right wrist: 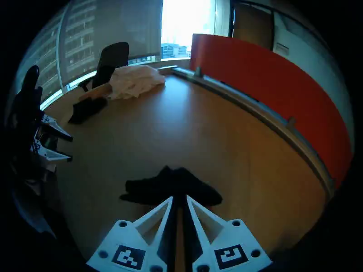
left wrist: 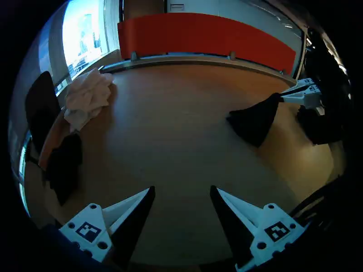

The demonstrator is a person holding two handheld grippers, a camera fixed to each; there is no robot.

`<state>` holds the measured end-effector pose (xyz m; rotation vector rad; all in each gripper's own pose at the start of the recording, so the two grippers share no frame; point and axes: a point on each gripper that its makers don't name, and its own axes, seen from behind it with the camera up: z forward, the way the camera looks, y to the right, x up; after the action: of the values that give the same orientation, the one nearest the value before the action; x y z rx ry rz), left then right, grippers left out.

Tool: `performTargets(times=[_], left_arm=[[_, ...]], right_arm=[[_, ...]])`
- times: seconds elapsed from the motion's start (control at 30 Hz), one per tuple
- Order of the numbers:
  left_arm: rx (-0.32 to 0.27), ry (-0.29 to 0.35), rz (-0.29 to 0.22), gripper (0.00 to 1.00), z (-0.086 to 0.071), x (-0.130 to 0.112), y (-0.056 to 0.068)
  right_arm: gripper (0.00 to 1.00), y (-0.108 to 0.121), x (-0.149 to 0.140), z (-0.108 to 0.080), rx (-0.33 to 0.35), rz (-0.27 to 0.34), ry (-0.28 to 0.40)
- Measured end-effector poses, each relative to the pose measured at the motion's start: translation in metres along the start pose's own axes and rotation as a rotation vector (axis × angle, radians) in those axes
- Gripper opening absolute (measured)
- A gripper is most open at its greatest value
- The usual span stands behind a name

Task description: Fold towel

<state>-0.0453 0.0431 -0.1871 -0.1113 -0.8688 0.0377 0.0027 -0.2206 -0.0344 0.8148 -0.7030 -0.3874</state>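
Well, at the far left of the left gripper view we see a dark cloth (left wrist: 63,163) and a pale crumpled heap (left wrist: 88,97) on the wooden table (left wrist: 181,127). Our left gripper (left wrist: 181,204) hangs over bare wood, fingers spread wide. Further right, our right gripper (right wrist: 179,199) is clamped on the black towel (right wrist: 172,186), with one corner raised off the tabletop.

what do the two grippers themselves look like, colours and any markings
Both match. The left gripper has two white, wedge-shaped fingers tapering to points, with black inner pads, and a square black-and-white marker at each finger's base. The right gripper has the same white wedges, black inner faces and square markers.
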Motion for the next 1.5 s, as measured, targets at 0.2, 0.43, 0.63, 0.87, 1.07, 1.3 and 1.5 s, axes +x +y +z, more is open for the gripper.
performTargets(times=[0.2,0.43,0.63,0.87,1.07,1.3,1.5], left_arm=[[-0.009,0.022,0.005,0.9,-0.001,0.009,0.0],[-0.021,0.038,0.017,0.9,-0.003,0.016,0.002],[-0.032,0.04,0.023,0.9,-0.004,0.015,0.005],[-0.04,0.039,0.028,0.9,-0.008,0.013,0.01],[-0.04,0.031,0.026,0.89,-0.01,0.009,0.011],[-0.041,0.026,0.024,0.89,-0.011,0.008,0.014],[-0.044,0.022,0.028,0.9,-0.01,0.01,0.018]], right_arm=[[0.06,0.022,0.036,-0.021,-0.044,0.004,0.061],[0.06,0.055,0.049,-0.049,-0.111,0.025,0.082],[0.06,0.088,0.043,-0.075,-0.166,0.041,0.08],[0.06,0.13,0.026,-0.102,-0.216,0.08,0.07],[0.06,0.17,0.005,-0.126,-0.262,0.12,0.047],[0.06,0.217,-0.013,-0.158,-0.318,0.175,0.034],[0.06,0.253,-0.024,-0.181,-0.353,0.219,0.029]])
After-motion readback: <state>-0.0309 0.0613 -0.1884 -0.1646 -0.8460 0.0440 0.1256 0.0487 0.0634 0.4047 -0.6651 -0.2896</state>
